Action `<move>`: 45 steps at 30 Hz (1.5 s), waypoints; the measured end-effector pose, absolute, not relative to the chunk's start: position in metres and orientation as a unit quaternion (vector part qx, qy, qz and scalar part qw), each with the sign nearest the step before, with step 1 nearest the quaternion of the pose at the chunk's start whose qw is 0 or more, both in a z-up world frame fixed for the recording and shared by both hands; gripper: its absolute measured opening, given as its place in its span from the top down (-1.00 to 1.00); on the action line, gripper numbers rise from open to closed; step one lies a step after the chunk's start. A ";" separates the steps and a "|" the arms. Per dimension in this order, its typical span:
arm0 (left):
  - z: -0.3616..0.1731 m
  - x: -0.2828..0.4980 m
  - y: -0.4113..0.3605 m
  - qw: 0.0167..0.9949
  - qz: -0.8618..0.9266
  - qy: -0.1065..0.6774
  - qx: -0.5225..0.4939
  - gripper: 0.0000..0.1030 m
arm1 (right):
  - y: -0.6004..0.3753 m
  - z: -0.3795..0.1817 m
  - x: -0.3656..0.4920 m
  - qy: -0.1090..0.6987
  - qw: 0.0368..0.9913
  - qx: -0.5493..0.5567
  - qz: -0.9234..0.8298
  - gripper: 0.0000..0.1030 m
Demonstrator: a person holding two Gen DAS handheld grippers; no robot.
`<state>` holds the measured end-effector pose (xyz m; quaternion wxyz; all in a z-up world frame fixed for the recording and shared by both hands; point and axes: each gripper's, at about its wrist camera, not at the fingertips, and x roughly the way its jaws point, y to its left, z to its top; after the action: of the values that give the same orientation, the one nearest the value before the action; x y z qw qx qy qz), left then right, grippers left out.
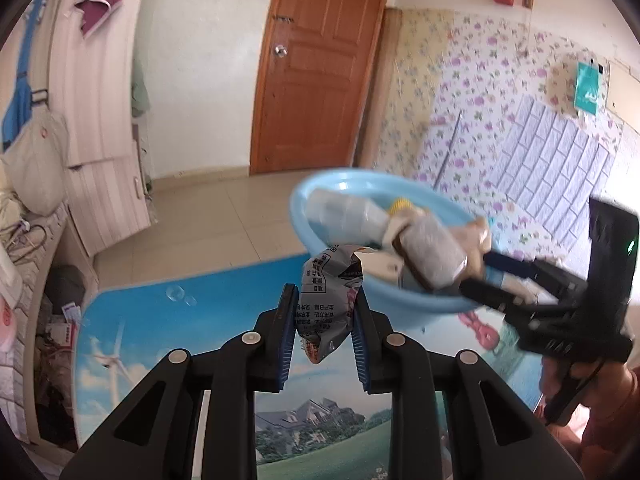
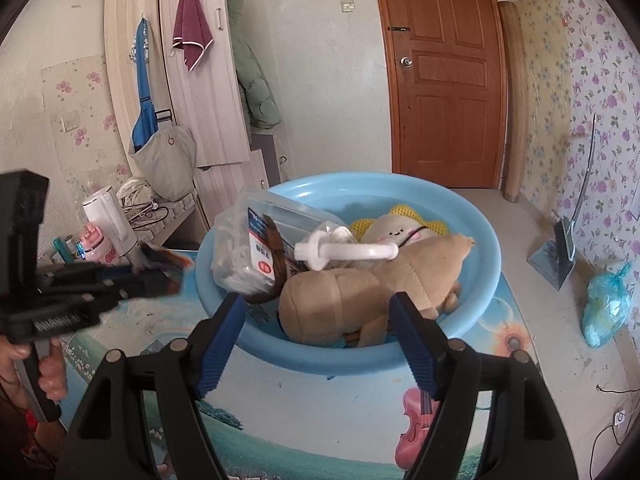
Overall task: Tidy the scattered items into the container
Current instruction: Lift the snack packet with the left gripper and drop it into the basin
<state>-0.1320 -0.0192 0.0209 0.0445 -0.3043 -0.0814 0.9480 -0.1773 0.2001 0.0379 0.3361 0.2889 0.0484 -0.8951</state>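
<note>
One packet (image 1: 326,312) left, gripped in the left gripper (image 1: 325,320) at the basin's (image 2: 480,280) 9 o'clock; right gripper (image 2: 320,340) jaws gape empty.

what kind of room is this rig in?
Likely a lived-in bedroom at home: a wardrobe hung with a towel, floral wallpaper, a wooden door, and a low table.

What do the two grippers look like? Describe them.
Both grippers, left and right, are matte black, with angular linkage arms, silver rivets and ribbed blue pads. The right one's black pistol-grip body carries a green light.
</note>
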 end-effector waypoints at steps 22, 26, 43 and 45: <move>0.067 -0.180 0.047 0.141 0.951 -0.046 -0.271 0.53 | 0.194 0.031 -0.169 0.052 0.338 0.265 -0.902 -0.63; 0.066 -0.188 0.051 0.148 0.949 -0.048 -0.275 0.53 | 0.194 0.031 -0.169 0.046 0.340 0.264 -0.902 -0.63; 0.071 -0.189 0.062 0.145 0.951 -0.026 -0.273 -0.32 | 0.199 0.033 -0.171 0.038 0.342 0.263 -0.901 -0.64; 0.071 -0.190 0.064 0.142 0.951 -0.020 -0.275 -0.33 | 0.199 0.034 -0.172 0.036 0.343 0.262 -0.901 -0.64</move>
<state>-0.1895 0.0637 0.0709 0.1417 -0.2754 -0.0202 0.9506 -0.1716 0.1993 0.0341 0.3431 0.2623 0.0360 -0.9012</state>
